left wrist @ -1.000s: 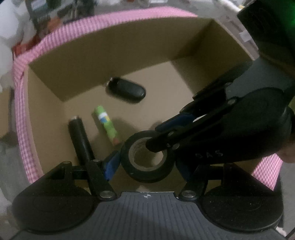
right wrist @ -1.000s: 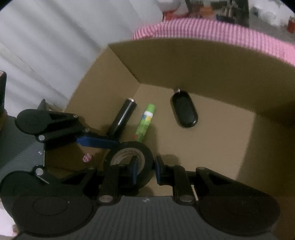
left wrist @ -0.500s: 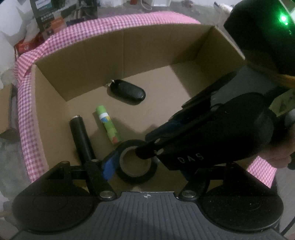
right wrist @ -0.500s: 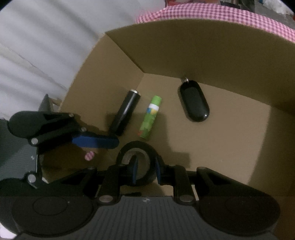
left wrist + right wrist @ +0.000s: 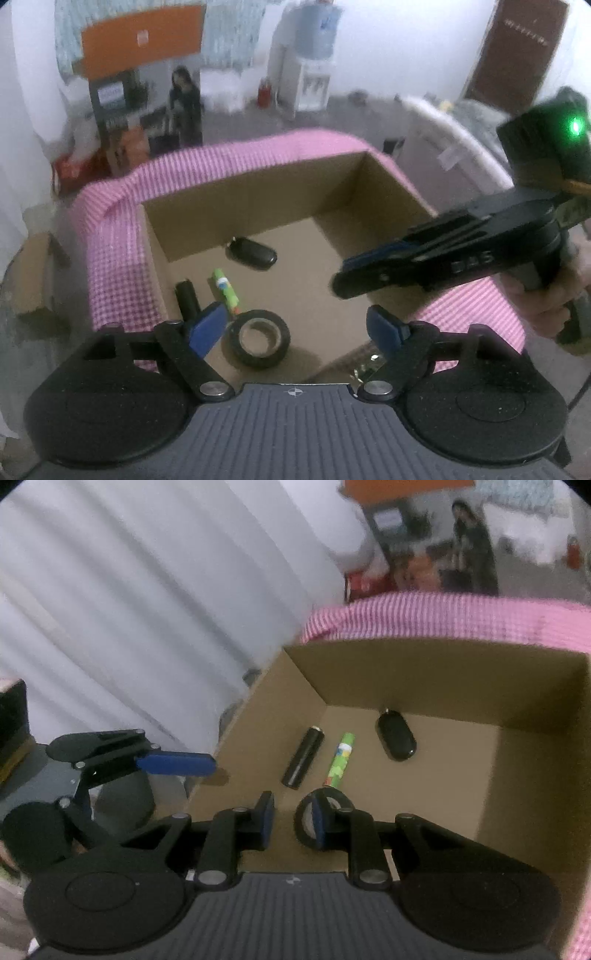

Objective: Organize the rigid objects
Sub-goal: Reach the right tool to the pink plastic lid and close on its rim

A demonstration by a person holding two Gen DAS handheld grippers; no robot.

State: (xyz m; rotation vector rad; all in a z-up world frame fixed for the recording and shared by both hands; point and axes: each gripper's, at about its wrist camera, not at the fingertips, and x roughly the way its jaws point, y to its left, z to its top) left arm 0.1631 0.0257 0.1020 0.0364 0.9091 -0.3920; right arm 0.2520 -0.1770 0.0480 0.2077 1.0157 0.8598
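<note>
**Tape roll lies in the box, both grippers hold nothing**

While both grippers hang above the cardboard box point(image 5: 258, 192), neither one holds a thing. The left gripper point(image 5: 295, 325) has its blue fingers point(image 5: 207, 326) spread wide apart. The black tape roll point(image 5: 262, 343) lies flat on the box floor just in front of it, close to its left finger. A bit further ahead lie a green stick point(image 5: 226, 291) and a black tube point(image 5: 188, 299), side by side. Past them, nearer the far wall, lies a black key fob point(image 5: 253, 253). A pink checked cloth point(image 5: 110, 254) hangs over the box rim.

The right gripper point(image 5: 291, 825) also has its fingers apart, with only a small gap between them. The tape roll sits just behind its right finger point(image 5: 318, 823), partly hidden by it. The tube and the stick lie ahead of this gripper, and the key fob lies ahead and to the right.

From the left camera, the right gripper comes in from the right side, above the box.
</note>
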